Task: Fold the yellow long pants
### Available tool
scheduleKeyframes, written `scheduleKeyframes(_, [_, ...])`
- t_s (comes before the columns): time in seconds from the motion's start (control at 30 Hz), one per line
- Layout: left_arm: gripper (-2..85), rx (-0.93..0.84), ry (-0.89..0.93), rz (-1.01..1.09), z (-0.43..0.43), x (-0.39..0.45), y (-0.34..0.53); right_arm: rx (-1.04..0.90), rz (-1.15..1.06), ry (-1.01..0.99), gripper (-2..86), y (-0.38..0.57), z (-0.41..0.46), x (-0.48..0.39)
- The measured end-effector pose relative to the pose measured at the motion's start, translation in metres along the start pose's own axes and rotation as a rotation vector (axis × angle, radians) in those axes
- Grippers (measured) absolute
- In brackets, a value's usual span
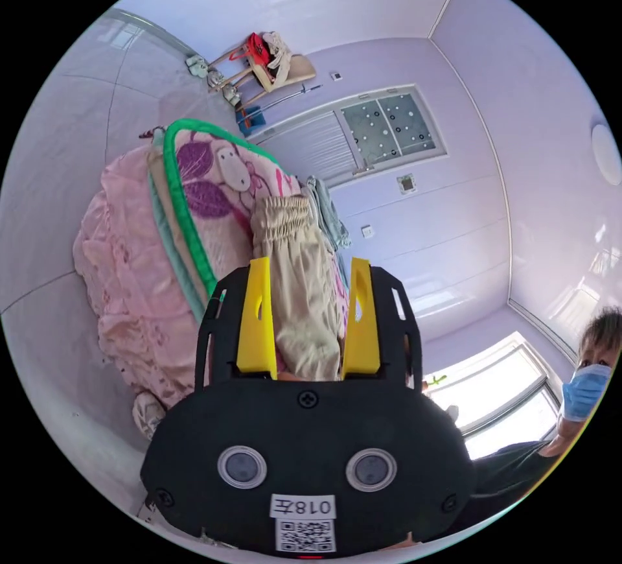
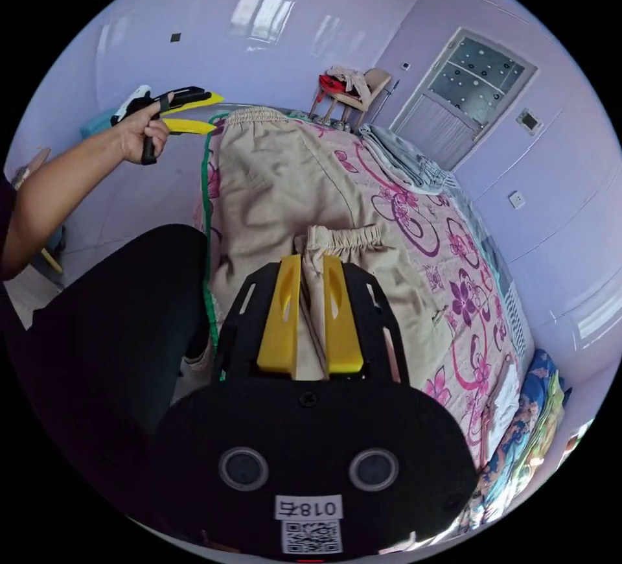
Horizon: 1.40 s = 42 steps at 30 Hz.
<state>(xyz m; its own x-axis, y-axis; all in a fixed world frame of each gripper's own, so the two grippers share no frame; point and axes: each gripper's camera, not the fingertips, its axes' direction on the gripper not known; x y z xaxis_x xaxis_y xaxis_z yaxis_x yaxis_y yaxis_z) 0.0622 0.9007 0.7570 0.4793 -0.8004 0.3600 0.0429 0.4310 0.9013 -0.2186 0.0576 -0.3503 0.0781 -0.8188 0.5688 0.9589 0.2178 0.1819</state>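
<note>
The pale yellow pants (image 2: 272,188) lie spread on a pink floral bed cover (image 2: 453,266), their elastic waistband (image 2: 249,115) at the far end by the green-trimmed edge. My right gripper (image 2: 311,259) is shut on a gathered leg cuff (image 2: 343,236), which is lifted over the rest of the pants. My left gripper (image 2: 219,113), held by a hand, hangs open just beside the waistband and touches nothing. In the left gripper view its jaws (image 1: 310,262) stand wide apart, with the pants (image 1: 298,305) seen beyond them.
A chair (image 2: 353,87) piled with clothes stands by the door (image 2: 470,94). A folded grey blanket (image 2: 402,162) lies on the bed's far side and stacked cloth (image 2: 531,408) at its near corner. The person's dark-clad leg (image 2: 110,330) presses against the bed edge.
</note>
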Motion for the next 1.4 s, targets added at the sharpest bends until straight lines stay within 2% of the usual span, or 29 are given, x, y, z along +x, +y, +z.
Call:
scheduleKeyframes(0.2, [16.9, 0.064, -0.133, 0.042, 0.023, -0.019, -0.02, -0.035, 0.162, -0.042, 4.5, 0.026, -0.024, 0.042])
scheduleKeyframes(0.3, [16.3, 0.054, -0.15, 0.079, 0.037, -0.015, -0.017, -0.053, 0.217, -0.03, 3.2, 0.039, -0.03, 0.06])
scheduleKeyframes(0.4, [14.7, 0.119, -0.176, 0.079, 0.035, -0.012, -0.02, -0.066, 0.264, -0.035, 2.0, 0.051, -0.035, 0.079])
scheduleKeyframes(0.5, [12.7, 0.21, -0.13, 0.02, 0.022, -0.026, -0.041, -0.074, 0.288, -0.028, 1.0, 0.063, -0.041, 0.095])
scheduleKeyframes(0.57, [9.0, 0.174, -0.104, 0.0, 0.024, -0.031, -0.063, -0.074, 0.295, -0.01, 0.5, 0.07, -0.046, 0.103])
scheduleKeyframes(0.63, [5.3, 0.062, -0.061, -0.033, 0.035, -0.036, -0.093, -0.079, 0.305, 0.003, 0.1, 0.077, -0.05, 0.112])
scheduleKeyframes(0.77, [4.4, 0.054, 0.014, 0.015, 0.027, -0.012, -0.121, -0.102, 0.363, -0.091, -0.2, 0.094, -0.03, 0.143])
scheduleKeyframes(0.87, [4.3, 0.066, 0.107, 0.103, 0.028, 0.039, -0.135, -0.074, 0.385, -0.253, -0.3, 0.096, 0.005, 0.16])
scheduleKeyframes(1.0, [4.3, 0.014, 0.235, 0.295, 0.047, 0.148, -0.149, -0.288, 0.454, -0.405, -0.3, 0.109, 0.067, 0.171])
scheduleKeyframes(1.17, [4.4, -0.118, 0.375, 0.534, 0.108, 0.304, -0.125, -0.082, 0.585, -0.361, -0.2, 0.142, 0.029, 0.217])
scheduleKeyframes(1.3, [4.6, -0.279, 0.398, 0.767, 0.195, 0.431, -0.027, 0.046, 0.777, -0.298, -0.2, 0.214, -0.02, 0.281])
scheduleKeyframes(1.4, [4.8, -0.408, 0.339, 0.885, 0.268, 0.458, 0.079, 0.098, 0.944, -0.223, -0.2, 0.282, -0.047, 0.319])
